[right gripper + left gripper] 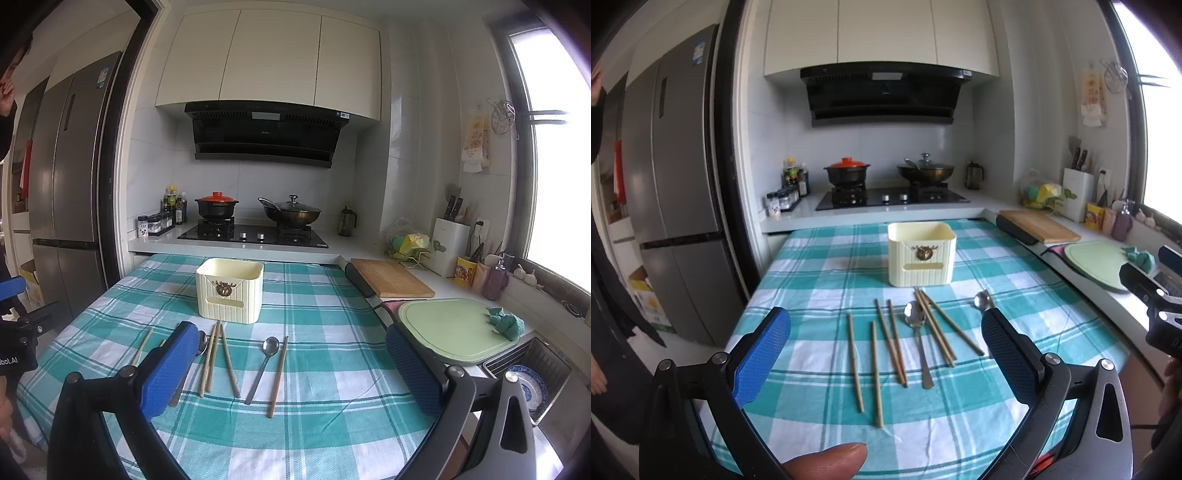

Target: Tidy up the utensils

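Observation:
A cream ribbed utensil holder (921,254) (229,291) stands empty-looking on the teal checked tablecloth (812,266). In front of it lie several wooden chopsticks (876,373) (231,365) and a metal spoon (915,314) (270,345). A second spoon (980,300) is half hidden behind a finger in both views. My left gripper (886,315) hovers open above the near chopsticks, holding nothing. My right gripper (291,330) is also open and empty, above the spoon and a lone chopstick (277,376).
A wooden cutting board (391,282) and a green board (450,332) lie on the counter to the right, beside a sink holding a blue plate (532,387). The hob with two pots (255,232) is behind the table. A fridge (676,184) and a person stand left.

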